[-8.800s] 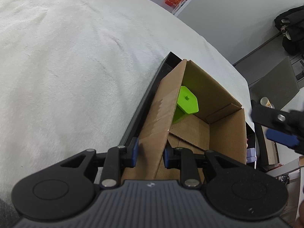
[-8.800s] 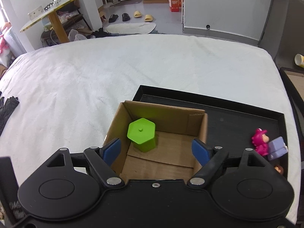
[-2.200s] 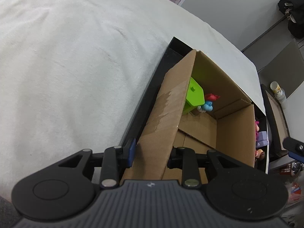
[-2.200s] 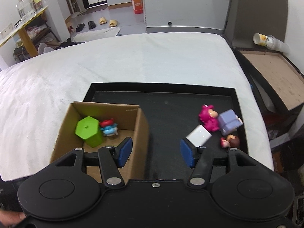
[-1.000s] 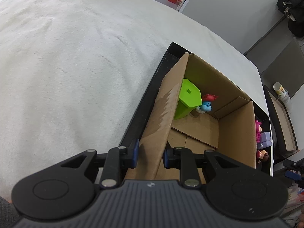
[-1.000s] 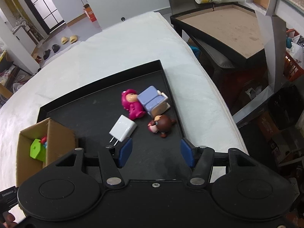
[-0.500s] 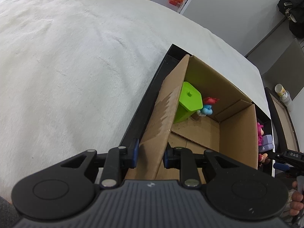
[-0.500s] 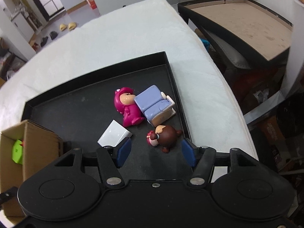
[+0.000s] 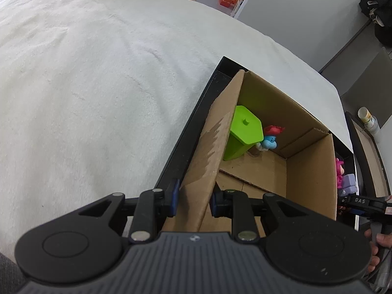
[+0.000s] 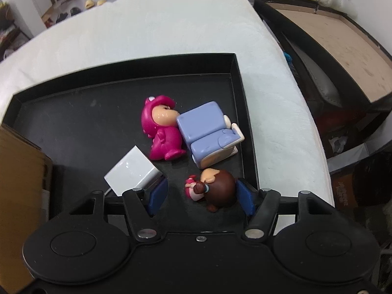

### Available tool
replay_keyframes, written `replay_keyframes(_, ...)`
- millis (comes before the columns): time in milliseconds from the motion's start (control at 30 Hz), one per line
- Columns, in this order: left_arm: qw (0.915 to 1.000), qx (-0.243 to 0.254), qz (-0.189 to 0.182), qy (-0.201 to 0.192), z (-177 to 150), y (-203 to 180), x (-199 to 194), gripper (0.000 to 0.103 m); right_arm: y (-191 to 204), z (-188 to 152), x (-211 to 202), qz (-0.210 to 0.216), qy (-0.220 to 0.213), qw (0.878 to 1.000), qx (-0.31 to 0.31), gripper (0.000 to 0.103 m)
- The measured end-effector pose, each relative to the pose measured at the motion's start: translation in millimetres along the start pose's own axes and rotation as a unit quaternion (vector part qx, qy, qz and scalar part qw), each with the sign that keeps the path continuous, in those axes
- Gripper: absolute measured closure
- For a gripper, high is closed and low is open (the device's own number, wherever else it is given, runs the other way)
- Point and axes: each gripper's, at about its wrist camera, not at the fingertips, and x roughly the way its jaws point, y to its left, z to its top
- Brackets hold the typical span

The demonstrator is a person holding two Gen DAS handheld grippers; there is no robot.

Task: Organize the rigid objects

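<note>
Left wrist view: "DAS" reads on the right gripper (image 9: 352,205), cut off beside the brown cardboard box (image 9: 311,169). Left gripper (image 9: 193,199) pinches the box's wall. Right jaws stand apart around a brown-haired figurine (image 10: 215,188), untouching.

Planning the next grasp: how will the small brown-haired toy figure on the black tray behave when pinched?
The small brown-haired toy figure looks like hard glossy plastic, so probably stiff, light and somewhat slippery. Its rounded head may roll or twist between the right gripper pads.
</note>
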Motion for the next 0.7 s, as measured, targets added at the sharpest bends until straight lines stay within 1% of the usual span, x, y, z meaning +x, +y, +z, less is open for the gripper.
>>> replay_keyframes(100, 1.0000, 0.004, 0.001, -0.001, 0, 0, 1, 0.079, 2, -1, 6, -0.014, 0.005, 1.000, -0.007, 0.047)
replay_keyframes(167, 1.0000, 0.006, 0.002, -0.001, 0, 0, 1, 0.079, 1, -1, 4, -0.011, -0.001, 1.000, -0.002, 0.058)
replay_keyframes(467, 0.9999, 0.011, 0.004, -0.004, 0, -2, 2, 0.080, 2, -8, -9, 0.004, 0.003, 1.000, 0.005, 0.059)
replay_keyframes(700, 0.9998, 0.019, 0.007, -0.008, 0, -4, 0, 0.083, 13, -9, -30, 0.015, -0.011, 1.000, 0.001, 0.059)
